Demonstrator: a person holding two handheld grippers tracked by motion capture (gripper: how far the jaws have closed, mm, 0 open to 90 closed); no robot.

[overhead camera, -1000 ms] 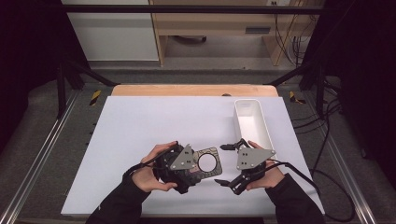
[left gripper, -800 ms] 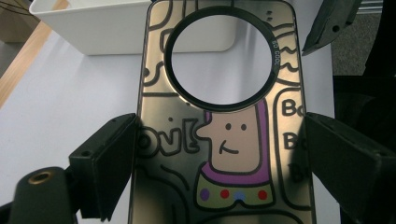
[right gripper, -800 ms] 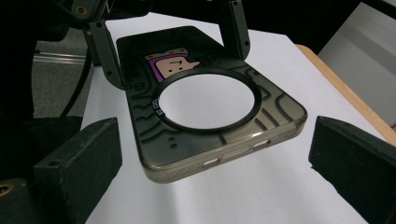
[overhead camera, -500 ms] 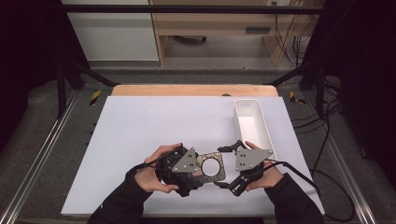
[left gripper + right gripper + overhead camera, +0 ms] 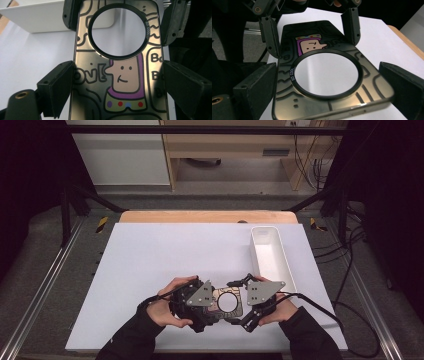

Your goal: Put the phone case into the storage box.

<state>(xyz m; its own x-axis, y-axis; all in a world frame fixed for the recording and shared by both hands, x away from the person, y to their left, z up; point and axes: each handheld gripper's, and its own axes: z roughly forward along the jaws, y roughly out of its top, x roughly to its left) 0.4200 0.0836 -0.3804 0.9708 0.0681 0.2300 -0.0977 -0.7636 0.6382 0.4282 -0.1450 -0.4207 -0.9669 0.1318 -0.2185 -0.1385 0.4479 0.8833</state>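
- Two tongs meet near the front edge of the table (image 5: 150, 255), each gripped by one of the person's hands, with a flat cartoon-printed case (image 5: 227, 301) held between them.
- The left tongs (image 5: 216, 304) stand wide and clamp the case by its long edges; in the left gripper view both black pads press against its sides, around the drawn figure in the purple collar.
- The right tongs (image 5: 239, 306) also stand wide at the case's other end, by the round black-rimmed opening (image 5: 326, 74); whether their pads press on it, or merely flank it, I cannot tell.
- Compared with a second ago, the two tongs sit closer together, and less of the case shows between the grey plates in the high view.
- Farther back, on the right, the white tray (image 5: 260, 236) lies where it did before.
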